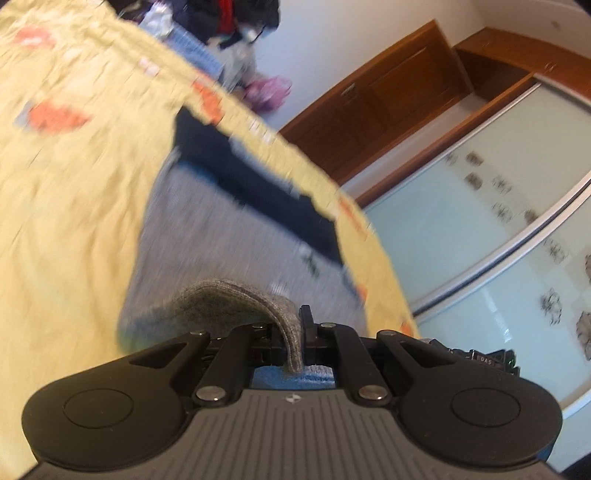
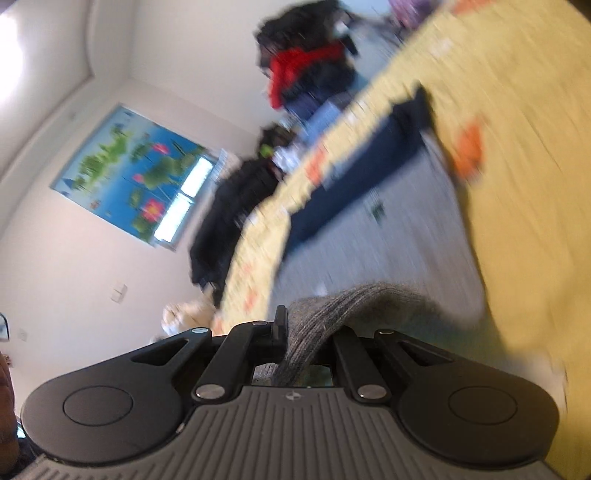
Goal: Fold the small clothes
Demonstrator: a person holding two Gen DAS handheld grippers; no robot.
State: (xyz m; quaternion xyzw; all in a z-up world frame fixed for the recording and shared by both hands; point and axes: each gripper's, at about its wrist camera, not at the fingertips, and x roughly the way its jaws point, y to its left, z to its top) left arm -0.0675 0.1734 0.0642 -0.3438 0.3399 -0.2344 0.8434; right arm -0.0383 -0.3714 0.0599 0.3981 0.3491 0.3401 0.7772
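In the left wrist view, your left gripper (image 1: 293, 332) was pinched shut on a thick grey knitted fabric edge (image 1: 236, 301), which looked like the hem or cuff of a small grey garment. That edge arched up and over from the left, then dropped down between the two black fingers, its tip hanging just past them. The garment's long axis ran away from you, toward the upper right. The rest of the piece, a light grey cloth with a dark navy band (image 1: 255, 181) at its far end, lay stretched on a pale yellow bedspread with orange patches (image 1: 74, 184). The picture was tilted and blurred, so your hand was rolled sideways. Wooden cabinets (image 1: 373, 107) and frosted sliding wardrobe doors (image 1: 491, 221) filled the right side. A heap of dark clothes (image 1: 229, 18) sat past the far edge of the bed.

In the right wrist view, your right gripper (image 2: 295, 336) was likewise closed on the same grey knit edge (image 2: 332, 317), which ran from the right down into the fingers. The grey cloth stretched away toward the navy band (image 2: 365, 162), pointing up and slightly right. This view was also rolled and heavily blurred. A blue poster with green shapes (image 2: 129, 173) hung on the white wall, and a pile of black and red clothing (image 2: 303, 62) rose beyond the bed.
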